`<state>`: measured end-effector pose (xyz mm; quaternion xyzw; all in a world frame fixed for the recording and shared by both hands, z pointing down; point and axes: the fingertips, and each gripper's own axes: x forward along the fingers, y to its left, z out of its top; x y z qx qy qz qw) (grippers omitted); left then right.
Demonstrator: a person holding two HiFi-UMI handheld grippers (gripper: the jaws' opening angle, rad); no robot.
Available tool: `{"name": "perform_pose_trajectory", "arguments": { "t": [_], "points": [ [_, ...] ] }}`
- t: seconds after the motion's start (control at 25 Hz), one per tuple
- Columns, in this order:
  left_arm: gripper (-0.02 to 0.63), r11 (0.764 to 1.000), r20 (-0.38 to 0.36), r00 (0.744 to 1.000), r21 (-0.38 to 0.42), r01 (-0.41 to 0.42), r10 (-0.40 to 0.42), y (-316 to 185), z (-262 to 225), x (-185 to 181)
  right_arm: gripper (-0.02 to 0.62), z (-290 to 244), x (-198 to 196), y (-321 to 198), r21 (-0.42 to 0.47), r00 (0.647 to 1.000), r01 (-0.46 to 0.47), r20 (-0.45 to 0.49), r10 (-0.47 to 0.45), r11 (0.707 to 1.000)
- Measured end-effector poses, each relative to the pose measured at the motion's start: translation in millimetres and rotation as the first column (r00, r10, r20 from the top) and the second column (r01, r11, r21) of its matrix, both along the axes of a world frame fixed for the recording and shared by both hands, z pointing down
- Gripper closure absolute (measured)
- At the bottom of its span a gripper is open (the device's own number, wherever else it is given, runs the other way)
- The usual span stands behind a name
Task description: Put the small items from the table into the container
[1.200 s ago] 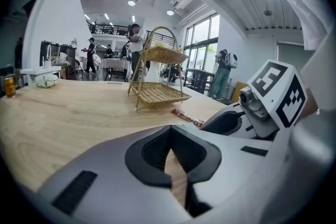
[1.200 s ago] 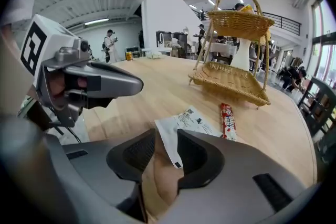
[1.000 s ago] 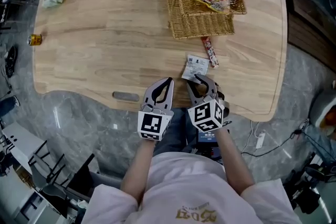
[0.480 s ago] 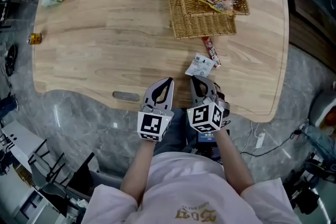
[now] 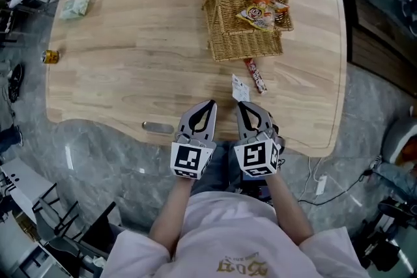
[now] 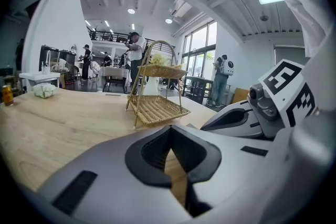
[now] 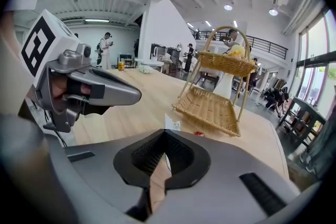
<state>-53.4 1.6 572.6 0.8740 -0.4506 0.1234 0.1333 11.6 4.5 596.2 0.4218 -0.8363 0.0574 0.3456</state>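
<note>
A two-tier wicker basket (image 5: 244, 42) stands at the table's far right with a colourful snack packet (image 5: 262, 12) in its lower tray. Just in front of it a red snack stick (image 5: 255, 75) lies on the wood. My right gripper (image 5: 242, 105) is shut on a small white packet (image 5: 239, 88), held edge-up just above the table; in the right gripper view the white packet (image 7: 172, 124) pokes out past the right gripper's (image 7: 165, 135) tips. Beside it near the front edge, my left gripper (image 5: 210, 103) is shut and holds nothing; its tips (image 6: 169, 131) meet in the left gripper view.
A green packet (image 5: 76, 4) lies at the table's far left corner, and a small can (image 5: 50, 56) stands at the left edge. A slot (image 5: 158, 127) is cut in the tabletop by the front edge. People stand in the room behind the basket (image 6: 156, 107).
The right gripper's jaws went from open around the flat white packet to shut on it. It lifted the packet, which now stands on edge. Both grippers rose slightly.
</note>
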Motion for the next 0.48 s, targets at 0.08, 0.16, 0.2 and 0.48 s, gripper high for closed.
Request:
{"name": "perform_pose_trajectory", "arguments": {
  "t": [0.08, 0.16, 0.2, 0.48],
  "points": [
    [0.611, 1.000, -0.001, 1.000, 0.011, 0.004, -0.004, -2, -7, -1, 0.575, -11, 2, -2, 0.021, 1.000, -0.017, 0.011, 0.017, 1.000],
    [0.611, 1.000, -0.002, 1.000, 0.021, 0.009, -0.009, -3, -14, -2, 0.575, -22, 4, -2, 0.037, 0.999, -0.029, 0.023, 0.028, 0.999],
    [0.611, 1.000, -0.004, 1.000, 0.027, 0.011, -0.011, -3, -18, -1, 0.575, -27, 6, -1, 0.043, 0.999, -0.034, 0.030, 0.032, 0.999],
    [0.612, 0.997, -0.024, 0.999, 0.075, 0.023, -0.021, -9, -52, -2, 0.575, -72, 12, 3, 0.105, 0.995, -0.056, 0.083, 0.047, 0.993]
  ]
}}
